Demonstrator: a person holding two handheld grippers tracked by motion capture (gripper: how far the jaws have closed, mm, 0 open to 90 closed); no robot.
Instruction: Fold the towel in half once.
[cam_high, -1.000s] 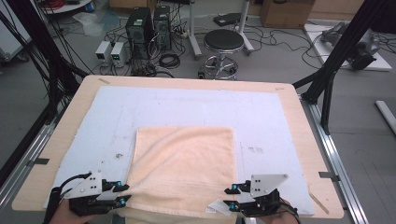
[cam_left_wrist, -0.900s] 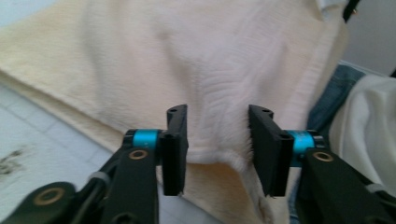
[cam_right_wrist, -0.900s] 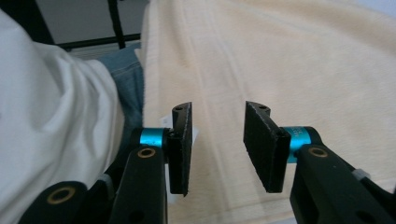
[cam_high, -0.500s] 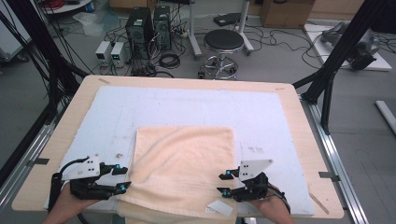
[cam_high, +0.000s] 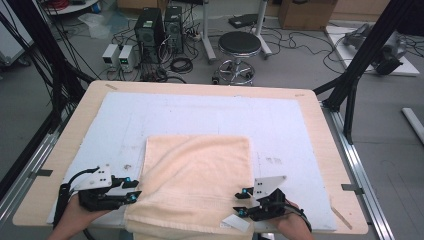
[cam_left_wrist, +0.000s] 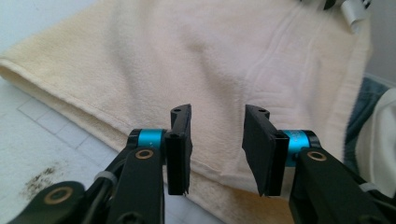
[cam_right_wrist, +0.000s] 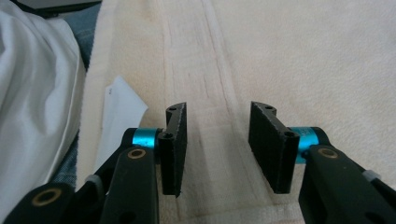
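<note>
Lying flat at the table's near edge, the folded cream terry towel (cam_high: 197, 182) is sitting between both hands. The left gripper (cam_high: 134, 192) is pointing level at its side edge, its jaws having just been narrowing, apart with nothing pinched. The right gripper (cam_high: 240, 201) is hovering, seemingly just above the stitched hem, jaws apart, beside a white label (cam_right_wrist: 119, 112).
</note>
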